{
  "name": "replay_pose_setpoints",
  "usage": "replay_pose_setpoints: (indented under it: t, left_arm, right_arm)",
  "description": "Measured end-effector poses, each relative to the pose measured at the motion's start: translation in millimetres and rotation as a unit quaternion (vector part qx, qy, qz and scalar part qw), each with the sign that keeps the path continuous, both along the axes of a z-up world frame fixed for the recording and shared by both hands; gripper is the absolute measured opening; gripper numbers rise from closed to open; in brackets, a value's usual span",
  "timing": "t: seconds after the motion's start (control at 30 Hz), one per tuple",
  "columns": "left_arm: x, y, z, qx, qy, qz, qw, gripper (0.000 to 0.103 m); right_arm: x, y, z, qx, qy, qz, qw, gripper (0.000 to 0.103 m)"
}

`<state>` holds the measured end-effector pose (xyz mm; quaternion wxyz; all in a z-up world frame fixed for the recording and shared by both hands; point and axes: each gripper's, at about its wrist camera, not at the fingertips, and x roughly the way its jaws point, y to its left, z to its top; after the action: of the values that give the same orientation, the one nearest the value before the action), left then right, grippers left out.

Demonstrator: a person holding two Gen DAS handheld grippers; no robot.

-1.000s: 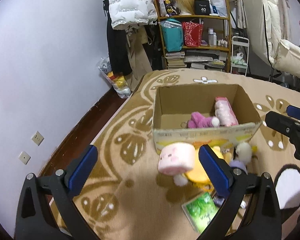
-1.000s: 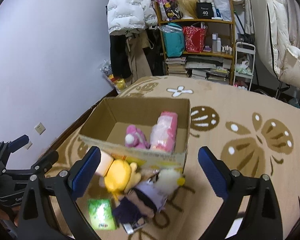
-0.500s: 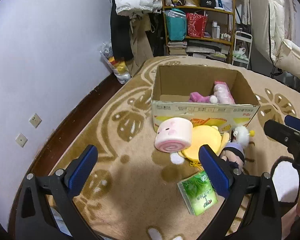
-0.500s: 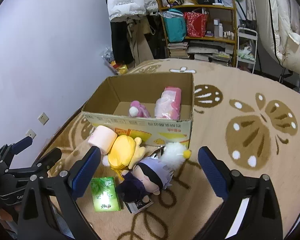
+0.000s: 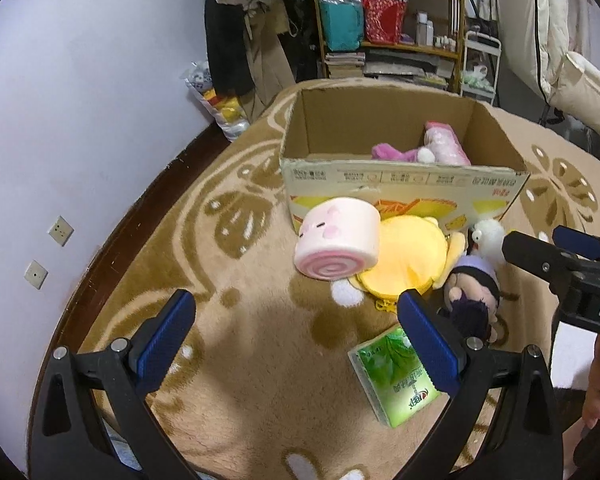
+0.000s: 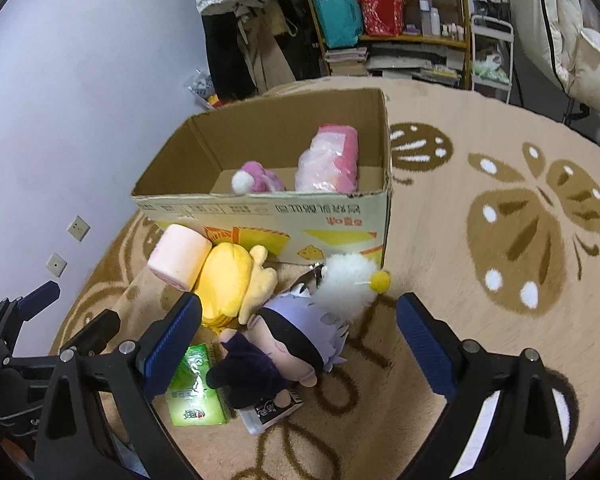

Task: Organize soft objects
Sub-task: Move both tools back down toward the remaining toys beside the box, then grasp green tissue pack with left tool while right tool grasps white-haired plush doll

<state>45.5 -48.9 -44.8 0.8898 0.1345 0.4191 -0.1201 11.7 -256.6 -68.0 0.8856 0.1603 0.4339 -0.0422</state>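
An open cardboard box (image 5: 404,184) (image 6: 268,220) stands on the carpet and holds a pink plush (image 6: 256,178) and a pink wrapped pack (image 6: 330,158). In front of it lie a pink roll cushion (image 5: 336,238) (image 6: 178,254), a yellow plush (image 5: 400,252) (image 6: 230,284), a white fluffy toy (image 6: 346,282), a purple-haired doll (image 6: 284,344) (image 5: 474,292) and a green tissue pack (image 5: 394,372) (image 6: 194,390). My left gripper (image 5: 296,336) is open and empty, short of the roll cushion. My right gripper (image 6: 300,336) is open and empty, over the doll.
A beige patterned carpet (image 6: 500,240) covers the floor. A purple wall (image 5: 80,100) with sockets runs along the left. A shelf (image 5: 384,20) with bags and books, hanging coats (image 5: 244,20) and a white cart (image 6: 490,52) stand behind the box.
Both grippers have pulled back and lowered from the box. The toys in front of the box now sit higher and larger in both views. Both stay open.
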Motion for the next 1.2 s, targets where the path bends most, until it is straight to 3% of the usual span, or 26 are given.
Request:
replay_pose_setpoints:
  t: [0.6, 1.2]
  left_arm:
    - [8, -17, -42, 0.031, 0.072, -0.025, 0.9966, 0.100]
    - [14, -28, -68, 0.021, 0.137, -0.043, 0.9894, 0.100]
  right_arm:
    - [17, 1, -35, 0.029, 0.056, 0.010, 0.998, 0.102]
    - [26, 9, -58, 0.062, 0.086, 0.028, 0.994, 0.102]
